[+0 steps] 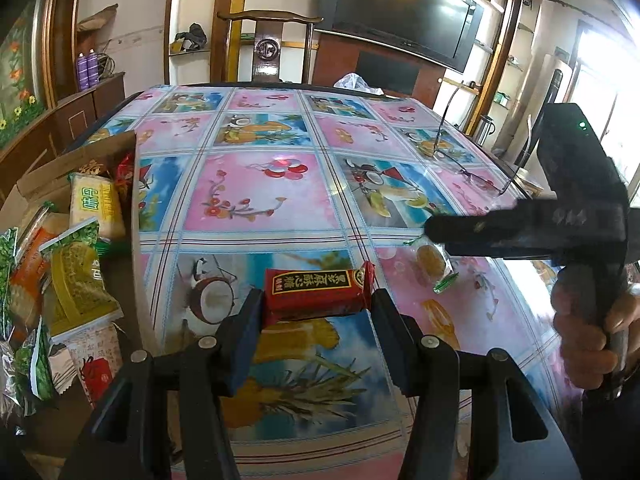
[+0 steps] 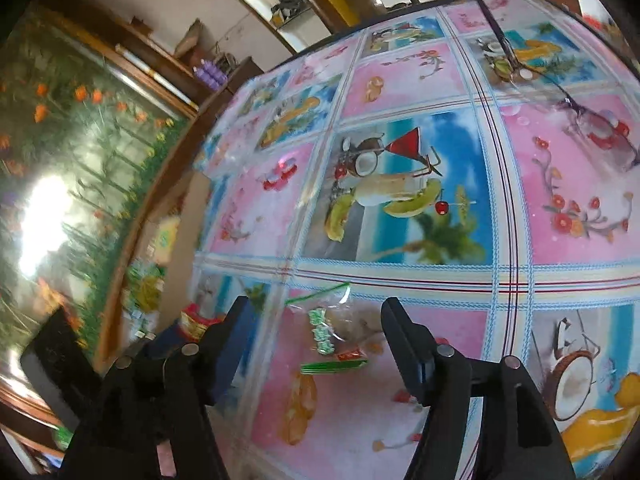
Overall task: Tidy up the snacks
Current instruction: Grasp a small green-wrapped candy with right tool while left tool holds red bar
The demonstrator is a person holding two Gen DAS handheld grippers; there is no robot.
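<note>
A red snack bar (image 1: 318,294) with black and gold lettering hangs just above the table, and my left gripper (image 1: 318,308) is shut on its two ends. To the right, a hand (image 1: 588,332) holds my right gripper (image 1: 436,232) over a clear packet with green edges (image 1: 434,266). In the right wrist view this clear packet (image 2: 332,336) lies flat on the tablecloth between the fingers of my right gripper (image 2: 318,314). That gripper stands open, and its pads do not touch the packet.
An open cardboard box (image 1: 76,160) at the table's left side holds several wrapped snacks. A pair of glasses (image 1: 472,166) lies on the patterned tablecloth (image 1: 260,200) at the far right. A wooden chair (image 1: 268,48) stands behind the far edge.
</note>
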